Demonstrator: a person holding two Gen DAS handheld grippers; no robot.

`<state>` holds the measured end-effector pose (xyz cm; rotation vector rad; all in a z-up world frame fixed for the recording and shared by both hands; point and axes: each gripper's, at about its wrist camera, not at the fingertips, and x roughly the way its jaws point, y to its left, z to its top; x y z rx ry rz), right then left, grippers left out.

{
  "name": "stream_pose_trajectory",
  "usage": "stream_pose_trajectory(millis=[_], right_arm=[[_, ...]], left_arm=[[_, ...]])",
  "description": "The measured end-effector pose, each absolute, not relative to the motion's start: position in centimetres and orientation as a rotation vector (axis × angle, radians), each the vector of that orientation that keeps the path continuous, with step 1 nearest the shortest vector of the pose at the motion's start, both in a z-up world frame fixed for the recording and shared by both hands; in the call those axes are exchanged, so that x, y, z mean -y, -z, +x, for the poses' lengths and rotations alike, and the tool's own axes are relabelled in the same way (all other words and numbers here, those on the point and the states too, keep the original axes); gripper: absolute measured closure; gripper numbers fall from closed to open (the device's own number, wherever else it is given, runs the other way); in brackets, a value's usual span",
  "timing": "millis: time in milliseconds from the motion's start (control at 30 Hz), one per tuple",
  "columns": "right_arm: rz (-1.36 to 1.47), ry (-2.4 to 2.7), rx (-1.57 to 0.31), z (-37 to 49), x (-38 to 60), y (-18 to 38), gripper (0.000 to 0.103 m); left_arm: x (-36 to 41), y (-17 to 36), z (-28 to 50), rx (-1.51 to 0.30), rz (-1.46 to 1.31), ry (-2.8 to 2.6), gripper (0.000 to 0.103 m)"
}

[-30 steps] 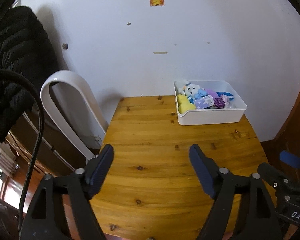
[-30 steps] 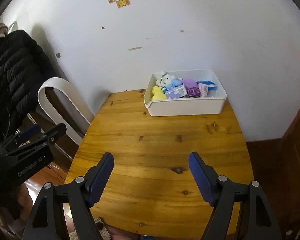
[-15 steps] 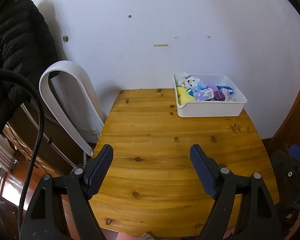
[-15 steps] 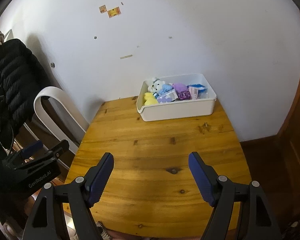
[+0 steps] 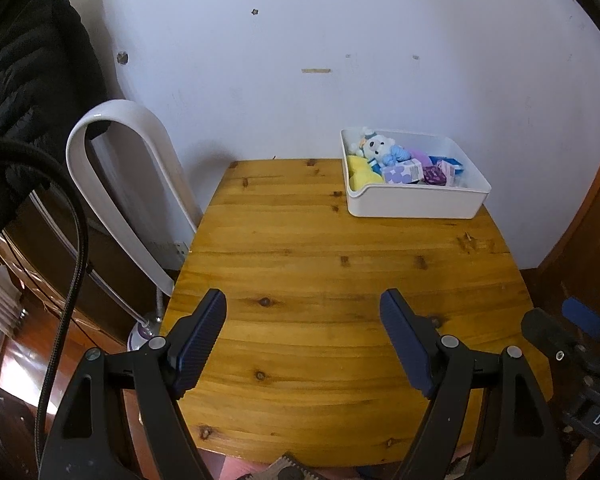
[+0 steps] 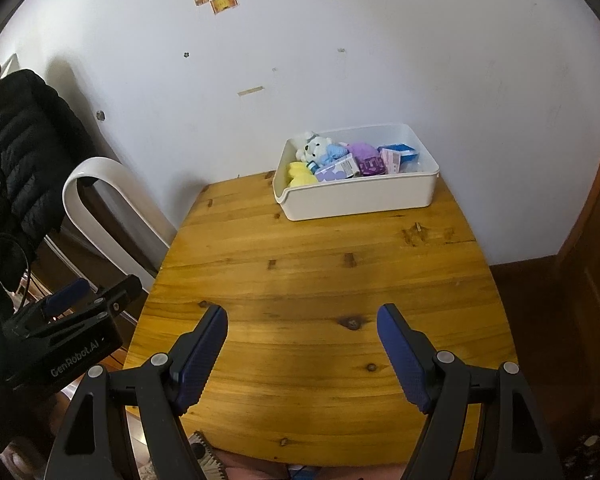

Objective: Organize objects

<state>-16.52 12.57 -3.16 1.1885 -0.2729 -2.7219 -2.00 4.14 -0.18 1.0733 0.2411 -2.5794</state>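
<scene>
Against the white wall, our white bin [image 6: 356, 196] of small toys sits at the wooden table's [image 5: 340, 280] far corner, well apart from our left gripper [image 5: 303, 340] and right gripper [image 6: 301, 344], both spread empty, so we should approach it squarely

A knotty pine table [image 5: 300, 264] stands pushed against a white wall. The only thing resting on it is a white plastic bin [image 5: 416, 200], set at its far corner toward one o'clock. A plush bear [image 6: 320, 148], a yellow toy [image 6: 300, 172] and small purple and pink cartons fill the bin.
</scene>
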Motion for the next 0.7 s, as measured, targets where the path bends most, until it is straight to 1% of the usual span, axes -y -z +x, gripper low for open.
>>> stream_pose_trajectory(millis=[700], right_arm=[[1.251, 2.685, 0.278, -18.2, -12.6, 4.5, 0.025]], left_arm=[[-3.8, 2.1, -3.6, -0.261, 1.183, 2.553, 0.021]])
